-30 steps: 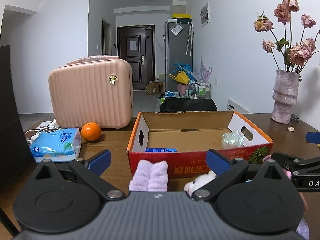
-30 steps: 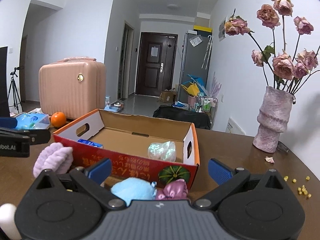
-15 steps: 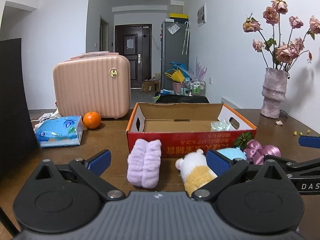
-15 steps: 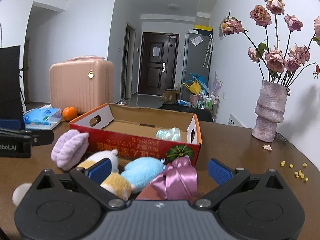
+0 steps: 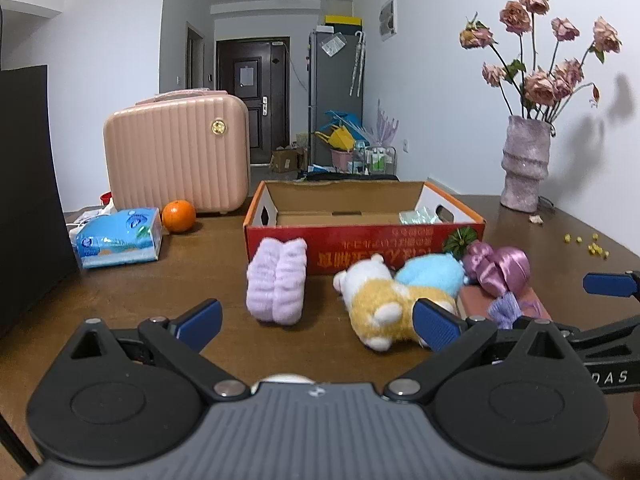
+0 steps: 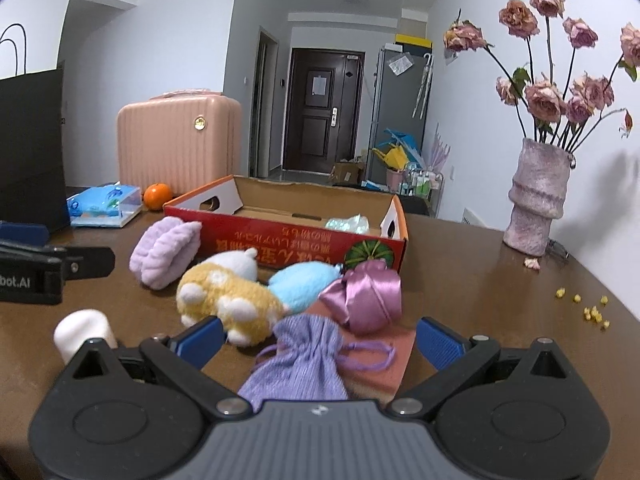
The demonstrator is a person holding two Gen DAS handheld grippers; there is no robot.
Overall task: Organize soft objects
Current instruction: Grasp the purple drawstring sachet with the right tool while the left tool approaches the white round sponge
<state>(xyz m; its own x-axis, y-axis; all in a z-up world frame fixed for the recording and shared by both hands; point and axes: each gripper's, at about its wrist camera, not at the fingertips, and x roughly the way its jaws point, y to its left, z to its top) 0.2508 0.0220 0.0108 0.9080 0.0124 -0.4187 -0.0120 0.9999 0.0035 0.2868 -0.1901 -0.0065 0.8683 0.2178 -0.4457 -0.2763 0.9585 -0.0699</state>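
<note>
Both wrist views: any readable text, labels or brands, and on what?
"DAS": partial lettering on the right gripper body, left wrist view.
"bot.AI": partial lettering on the left gripper body, right wrist view.
Cardboard box front: upside-down gold characters, too blurred to read.
Tissue pack: print too small.
Door and fridge notes: unreadable.

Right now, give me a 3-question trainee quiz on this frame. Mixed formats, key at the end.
1. True or false: the lilac fleece roll lies inside the cardboard box.
2. Multiple choice: what lies directly between the right gripper fingers? A) orange B) purple drawstring pouch C) tissue pack
3. Fill in: both the right gripper and the left gripper are ____, holding nothing.

Key: 1 false, it lies on the table against the box front. 2 B. 3 open.
</note>
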